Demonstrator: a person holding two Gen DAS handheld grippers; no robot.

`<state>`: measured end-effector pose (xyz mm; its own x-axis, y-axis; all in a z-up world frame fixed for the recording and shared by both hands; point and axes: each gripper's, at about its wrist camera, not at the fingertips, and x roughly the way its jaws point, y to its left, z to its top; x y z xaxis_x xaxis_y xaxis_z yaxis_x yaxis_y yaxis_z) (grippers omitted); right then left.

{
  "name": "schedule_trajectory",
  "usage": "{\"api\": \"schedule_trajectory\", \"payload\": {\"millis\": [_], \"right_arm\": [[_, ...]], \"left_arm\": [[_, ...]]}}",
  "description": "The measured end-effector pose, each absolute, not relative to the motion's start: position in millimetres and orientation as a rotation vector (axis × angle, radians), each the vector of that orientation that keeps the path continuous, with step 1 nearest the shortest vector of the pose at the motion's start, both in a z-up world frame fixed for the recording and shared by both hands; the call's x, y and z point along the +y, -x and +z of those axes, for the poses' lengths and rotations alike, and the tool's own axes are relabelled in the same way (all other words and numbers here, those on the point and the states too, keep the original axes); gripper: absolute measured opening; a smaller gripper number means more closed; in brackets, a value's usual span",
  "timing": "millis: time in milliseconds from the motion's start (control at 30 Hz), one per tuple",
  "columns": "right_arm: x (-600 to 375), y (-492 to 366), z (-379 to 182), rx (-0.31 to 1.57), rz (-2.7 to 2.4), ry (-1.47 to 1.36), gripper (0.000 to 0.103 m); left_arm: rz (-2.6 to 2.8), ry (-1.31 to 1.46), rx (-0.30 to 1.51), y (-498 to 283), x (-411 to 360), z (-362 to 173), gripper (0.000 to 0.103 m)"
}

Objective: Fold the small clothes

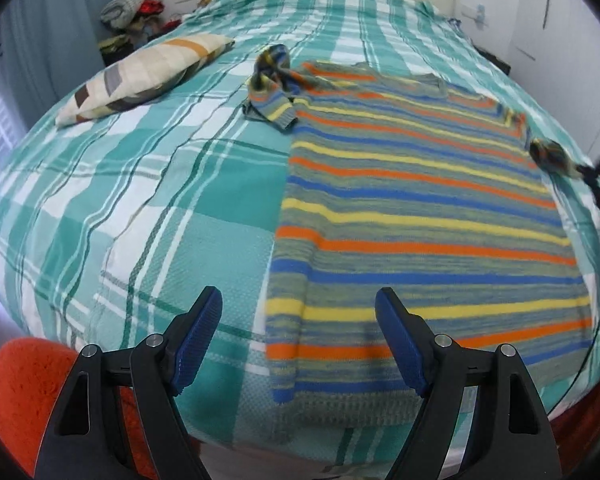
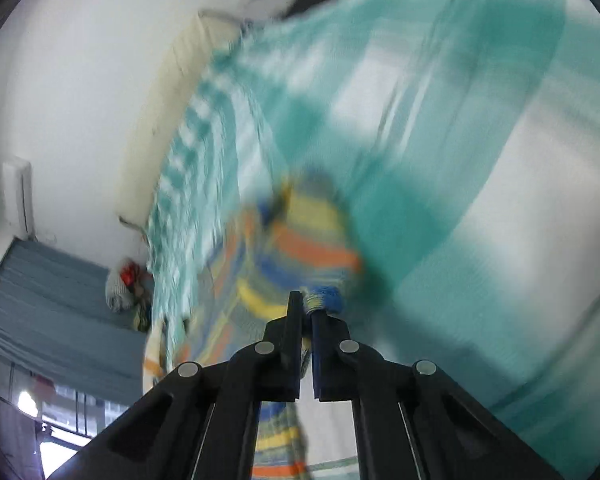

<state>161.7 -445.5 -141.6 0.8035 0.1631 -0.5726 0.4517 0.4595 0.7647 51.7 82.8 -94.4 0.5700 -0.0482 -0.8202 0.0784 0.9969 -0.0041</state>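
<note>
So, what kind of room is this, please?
Most likely a bedroom: a bed under a teal-and-white plaid cotton bedspread, a beige patchwork pillow lying on it, and a grey-blue pleated curtain at the window.

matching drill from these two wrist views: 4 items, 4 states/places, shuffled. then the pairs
Items:
1. left tool
2. right tool
3. patchwork pillow
4. left sleeve

States:
A. bunched up at the striped sweater's far left corner
B. open, nothing between its pads
C. lying on the plaid bedspread, apart from the sweater
D. shut on the right sleeve

Pairs: 1-B, 2-D, 3-C, 4-A
</note>
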Motion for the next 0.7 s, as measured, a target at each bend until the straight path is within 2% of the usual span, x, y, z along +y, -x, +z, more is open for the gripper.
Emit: {"api": "schedule_trajectory", "payload": {"millis": [133, 167, 200, 233, 400, 467, 567, 633, 700], "right_arm": [[-516, -138, -128, 0.731, -0.308, -0.979, 0.004], [-525, -137, -131, 0.786, -0.301, -0.953, 0.008], [-530, -138, -132, 0.838, -0.325, -0.911, 0.037], [-531, -133, -131, 0.865, -0.359, -0.868, 0.052], [-531, -108, -140, 0.812, -0.296, -1.000, 0.055], [-500, -113, -125, 0.844, -0.305, -0.776, 0.055], [-433, -134, -106, 0.881, -0.212, -0.247, 0.055], [-393, -152, -112, 0.889, -0.140, 0.047, 0.055], [-369, -174, -128, 0.925, -0.074, 0.207, 0.054]], "left_arm": [[-0.103, -0.037, 0.979, -55, 73, -100, 0.081], [-0.112, -0.048, 0.981, -56, 68, -101, 0.081], [-0.115, -0.055, 0.980, -55, 65, -101, 0.081], [-0.118, -0.065, 0.977, -54, 62, -101, 0.081], [-0.111, -0.108, 0.968, -50, 55, -104, 0.081], [-0.103, -0.122, 0.978, -50, 53, -107, 0.081], [-0.095, -0.133, 0.974, -50, 52, -108, 0.081], [-0.090, -0.145, 0.970, -49, 52, -109, 0.081], [-0.083, -0.153, 0.976, -50, 52, -111, 0.081]]}}
